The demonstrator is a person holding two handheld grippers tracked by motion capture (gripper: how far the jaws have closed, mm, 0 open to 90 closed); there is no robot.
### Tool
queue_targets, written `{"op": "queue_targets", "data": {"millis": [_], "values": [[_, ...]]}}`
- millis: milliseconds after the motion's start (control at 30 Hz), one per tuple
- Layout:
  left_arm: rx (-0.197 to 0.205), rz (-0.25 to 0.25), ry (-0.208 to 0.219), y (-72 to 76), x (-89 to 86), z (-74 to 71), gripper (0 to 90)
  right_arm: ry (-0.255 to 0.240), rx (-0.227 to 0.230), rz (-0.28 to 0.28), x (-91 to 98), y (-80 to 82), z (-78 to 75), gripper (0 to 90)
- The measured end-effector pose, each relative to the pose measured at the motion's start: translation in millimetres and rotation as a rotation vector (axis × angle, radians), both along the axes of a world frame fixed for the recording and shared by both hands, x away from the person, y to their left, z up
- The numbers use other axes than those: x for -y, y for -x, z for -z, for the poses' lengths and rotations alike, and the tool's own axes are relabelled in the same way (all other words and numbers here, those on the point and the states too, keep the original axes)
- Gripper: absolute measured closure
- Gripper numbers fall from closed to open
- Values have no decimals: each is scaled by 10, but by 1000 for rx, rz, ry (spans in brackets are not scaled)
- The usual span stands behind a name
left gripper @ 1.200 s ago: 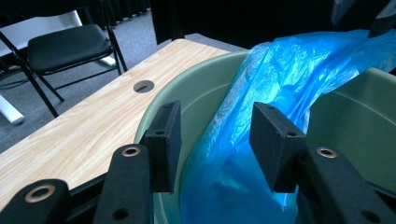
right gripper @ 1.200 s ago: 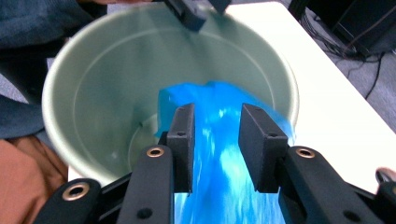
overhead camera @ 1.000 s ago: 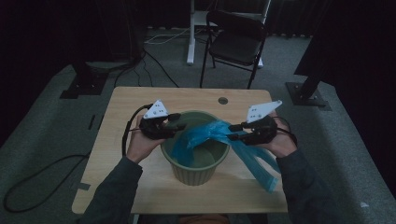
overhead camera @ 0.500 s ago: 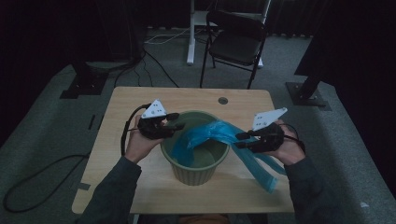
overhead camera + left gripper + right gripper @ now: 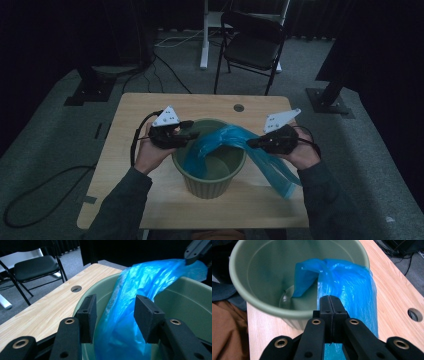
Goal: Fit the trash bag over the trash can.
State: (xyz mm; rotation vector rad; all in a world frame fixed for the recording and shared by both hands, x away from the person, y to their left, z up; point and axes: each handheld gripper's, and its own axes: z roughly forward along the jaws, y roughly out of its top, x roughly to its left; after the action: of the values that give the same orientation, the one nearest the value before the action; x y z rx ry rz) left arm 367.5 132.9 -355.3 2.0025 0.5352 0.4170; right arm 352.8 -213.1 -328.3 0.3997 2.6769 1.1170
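A thin blue plastic bag [image 5: 235, 147] is lying draped over the rim of a green bucket [image 5: 210, 182] standing on the wooden table [image 5: 130, 107], one end hanging down inside the bucket and the other trailing over the rim on the person's right and down onto the table.

The right claw [image 5: 251, 144] is pinching the bag at the rim: its jaws have just been closing and are now meeting flat together, with a sliver of blue film showing below them in the right gripper view [image 5: 331, 305]. The left claw [image 5: 192, 134] is hovering at the bucket's other rim, jaws standing about half apart; in the left gripper view the bag [image 5: 130, 315] is running between the pads, though it is hard to say whether either pad is touching it. It looks like no grip.

The film is looking light, limp and slippery, so it will likely bunch, stretch or slide rather than hold a shape. A gathered fold near the open edge seems the surest place to hold; a single layer may slip out or tear if tugged hard against the bucket's rim.
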Motion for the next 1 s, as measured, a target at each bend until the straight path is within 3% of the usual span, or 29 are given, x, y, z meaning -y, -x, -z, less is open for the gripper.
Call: {"op": "queue_targets", "data": {"millis": [467,1000], "values": [[7,39,-8,23,118,-30,524,-7,-2,-54,-283,-195,-60,900],[21,82,-26,46,314,-66,523,-51,2,-146,-578,-247,-196,900]]}}
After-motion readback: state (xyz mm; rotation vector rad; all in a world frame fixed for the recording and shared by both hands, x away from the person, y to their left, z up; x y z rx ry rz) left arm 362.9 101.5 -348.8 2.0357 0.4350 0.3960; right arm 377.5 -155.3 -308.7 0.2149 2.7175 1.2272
